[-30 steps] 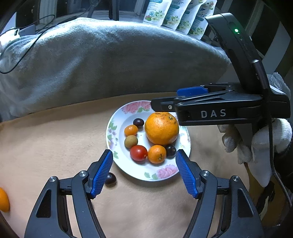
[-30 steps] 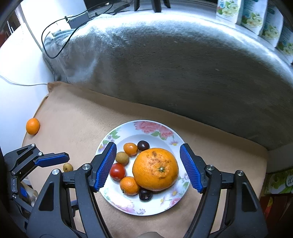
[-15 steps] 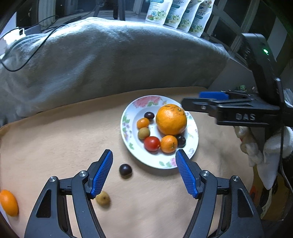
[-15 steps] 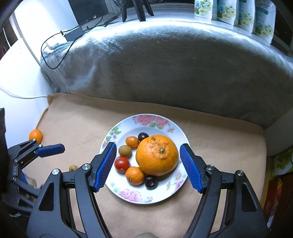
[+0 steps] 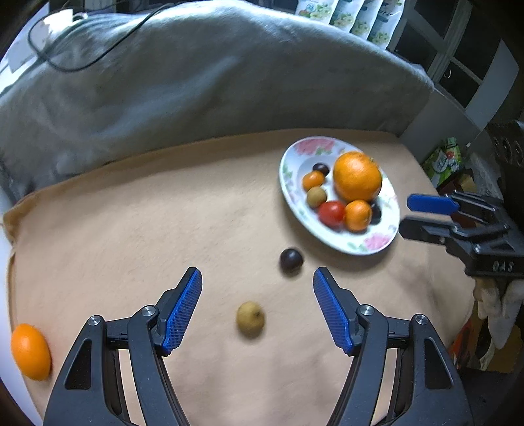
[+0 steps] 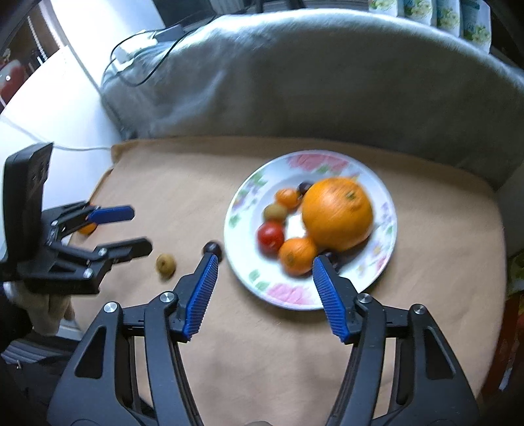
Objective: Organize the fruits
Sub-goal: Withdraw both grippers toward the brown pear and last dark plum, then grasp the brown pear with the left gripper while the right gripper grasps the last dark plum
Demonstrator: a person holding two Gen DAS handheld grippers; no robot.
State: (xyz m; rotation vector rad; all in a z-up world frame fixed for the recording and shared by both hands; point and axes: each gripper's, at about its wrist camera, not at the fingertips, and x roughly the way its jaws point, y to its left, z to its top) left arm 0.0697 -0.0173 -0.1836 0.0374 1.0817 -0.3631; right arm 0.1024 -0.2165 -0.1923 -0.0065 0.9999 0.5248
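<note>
A flowered plate (image 5: 358, 249) (image 6: 288, 300) on the tan cloth holds a big orange (image 5: 357, 175) (image 6: 337, 216), a tomato (image 6: 270, 236), two small oranges, a tan fruit and dark ones. Loose on the cloth lie a dark fruit (image 5: 290, 260) (image 6: 213, 249), a tan fruit (image 5: 250, 319) (image 6: 165, 263) and a small orange (image 5: 30, 350) (image 6: 86, 228). My left gripper (image 5: 257, 295) (image 6: 131, 229) is open above the loose tan fruit. My right gripper (image 6: 263, 281) (image 5: 416, 216) hovers at the plate's near edge, jaws closing, its pads pressing on nothing.
A grey blanket (image 5: 196, 91) with a black cable (image 5: 98, 49) on it rises behind the cloth. Packets (image 5: 347, 16) stand at the back. The cloth's left edge (image 5: 9, 249) drops off beside the small orange. A gloved hand (image 5: 497, 308) holds the right gripper.
The left gripper has moved left off the plate and now stands over the loose tan and dark fruits. The right gripper has drawn back from the big orange, and its jaws have narrowed.
</note>
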